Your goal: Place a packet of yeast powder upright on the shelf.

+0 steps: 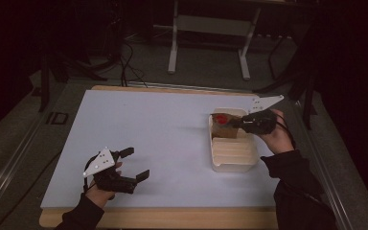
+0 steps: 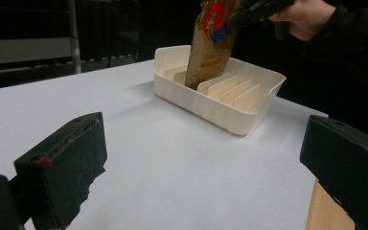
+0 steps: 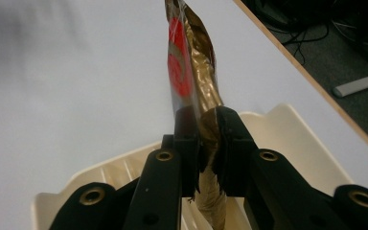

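**Packet held upright in the slotted tray**

The cream plastic tray (image 1: pixel 233 153) served as the landmark: a smooth, round-cornered rectangular box with thin upright dividers that split it into narrow slots. It stood on the matte white top of the bench (image 1: pixel 148 134), whose pale wooden edge showed along the near side.

A flat, crinkled packet (image 2: pixel 210 43) of glossy brown-gold film, with a red round mark near its top, stood nearly upright in the tray's far end, its lower edge down between the dividers.

The right tongs (image 3: pixel 205 143) were clamped on the packet's upper part, the black pads pressing the film from both sides. The right hand (image 1: pixel 279 136) reached in from beside the tray's far right corner, the tongs pointing across the tray's far end.

The left tongs (image 1: pixel 133 164) stood wide apart with nothing between them, well away from the tray near the bench's front left edge, in the left hand (image 1: pixel 100 191).
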A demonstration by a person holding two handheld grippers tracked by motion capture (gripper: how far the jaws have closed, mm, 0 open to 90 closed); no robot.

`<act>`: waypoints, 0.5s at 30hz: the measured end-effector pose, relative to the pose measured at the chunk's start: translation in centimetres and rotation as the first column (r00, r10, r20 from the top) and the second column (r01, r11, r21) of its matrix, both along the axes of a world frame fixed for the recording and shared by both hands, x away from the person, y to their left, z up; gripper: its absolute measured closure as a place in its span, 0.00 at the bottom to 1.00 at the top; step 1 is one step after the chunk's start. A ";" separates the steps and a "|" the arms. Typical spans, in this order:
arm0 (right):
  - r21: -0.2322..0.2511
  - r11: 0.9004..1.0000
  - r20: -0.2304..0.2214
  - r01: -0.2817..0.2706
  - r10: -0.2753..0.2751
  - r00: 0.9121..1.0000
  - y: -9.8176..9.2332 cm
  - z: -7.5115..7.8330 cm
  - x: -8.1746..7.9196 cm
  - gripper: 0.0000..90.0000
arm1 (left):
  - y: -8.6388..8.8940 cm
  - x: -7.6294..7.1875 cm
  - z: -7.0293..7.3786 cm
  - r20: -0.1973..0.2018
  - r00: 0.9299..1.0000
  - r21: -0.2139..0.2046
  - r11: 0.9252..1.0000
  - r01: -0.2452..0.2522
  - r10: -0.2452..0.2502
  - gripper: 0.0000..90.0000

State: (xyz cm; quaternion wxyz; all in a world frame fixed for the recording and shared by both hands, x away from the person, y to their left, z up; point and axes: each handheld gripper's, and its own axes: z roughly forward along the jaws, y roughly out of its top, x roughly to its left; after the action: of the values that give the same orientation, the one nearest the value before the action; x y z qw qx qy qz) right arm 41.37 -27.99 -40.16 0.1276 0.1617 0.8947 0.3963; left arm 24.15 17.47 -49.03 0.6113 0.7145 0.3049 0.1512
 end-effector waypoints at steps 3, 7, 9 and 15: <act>0.007 0.999 -0.026 0.037 -0.037 0.999 -0.5 -1.3 0.6 0.90 | 0.0 0.0 -0.1 -0.003 1.000 0.003 1.000 0.001 -0.001 0.03; 0.037 0.997 -0.036 0.064 -0.062 0.997 -1.0 -2.1 0.8 0.88 | 0.0 0.1 -0.1 -0.006 1.000 0.000 1.000 0.002 -0.002 0.03; 0.024 0.998 -0.028 0.066 -0.065 0.997 -0.8 -2.0 0.7 0.87 | -0.1 0.1 -0.1 -0.004 1.000 0.001 1.000 0.003 -0.003 0.03; -0.025 0.996 0.009 0.084 -0.084 0.996 -0.3 -1.5 0.2 0.80 | -0.2 0.0 -0.1 0.002 1.000 0.010 1.000 0.004 -0.004 0.03</act>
State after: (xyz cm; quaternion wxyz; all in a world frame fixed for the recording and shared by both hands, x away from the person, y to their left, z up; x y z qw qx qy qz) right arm 41.55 -28.33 -41.63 0.1498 0.1961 0.8916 0.3796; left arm 24.18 17.30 -49.16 0.6084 0.7179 0.3021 0.1523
